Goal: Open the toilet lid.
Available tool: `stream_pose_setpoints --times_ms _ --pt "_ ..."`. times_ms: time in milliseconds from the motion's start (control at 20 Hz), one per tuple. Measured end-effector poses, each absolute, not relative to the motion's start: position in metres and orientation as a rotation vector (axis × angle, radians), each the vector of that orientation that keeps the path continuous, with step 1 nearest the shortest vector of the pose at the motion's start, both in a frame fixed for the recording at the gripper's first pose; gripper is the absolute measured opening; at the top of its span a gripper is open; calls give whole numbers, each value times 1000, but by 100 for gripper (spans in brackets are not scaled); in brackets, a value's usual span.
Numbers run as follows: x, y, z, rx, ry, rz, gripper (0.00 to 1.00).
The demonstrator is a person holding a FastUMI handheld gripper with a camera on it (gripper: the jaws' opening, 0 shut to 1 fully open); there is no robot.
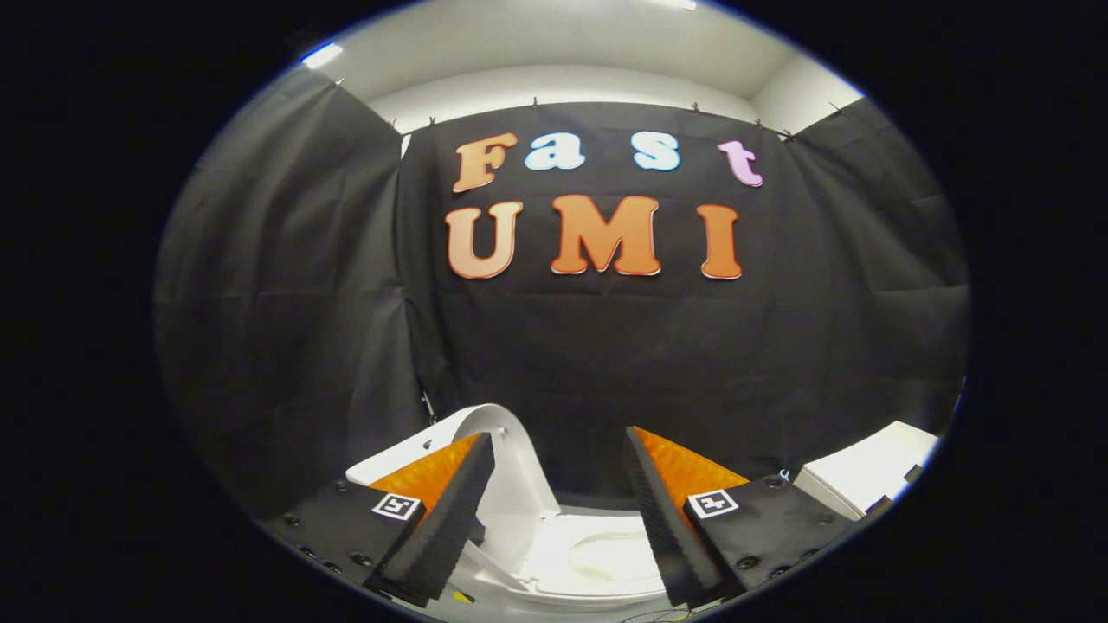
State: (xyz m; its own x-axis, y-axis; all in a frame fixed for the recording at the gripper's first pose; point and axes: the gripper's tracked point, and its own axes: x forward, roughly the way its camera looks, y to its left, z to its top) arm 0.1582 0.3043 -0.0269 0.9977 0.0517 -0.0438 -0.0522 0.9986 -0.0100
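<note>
And here we are, looking down along the gripper [558, 484], jaws spread wide apart with nothing between them but open air. Just below and ahead sits the toilet [597, 584], and the lid [511, 467] is standing up, swung back behind the left finger [441, 519] and leaning toward the black cloth wall [606, 363]. Between the two fingers you can see straight down onto the seat [606, 554], its pale oval ring lying flat over the bowl. Off past the right finger there's a white box-like thing [866, 472], too cut off to say what it is. My read: the job looks as good as done, lid raised and released; all that seems left is backing the gripper away clear of it.
</note>
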Motion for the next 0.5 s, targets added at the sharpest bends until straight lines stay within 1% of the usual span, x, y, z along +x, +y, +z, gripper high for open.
stream_pose_setpoints --times_ms 200,500 --pt "133 229 -2 13 8 -4 96" --pt "90 134 -5 -28 14 -31 96"
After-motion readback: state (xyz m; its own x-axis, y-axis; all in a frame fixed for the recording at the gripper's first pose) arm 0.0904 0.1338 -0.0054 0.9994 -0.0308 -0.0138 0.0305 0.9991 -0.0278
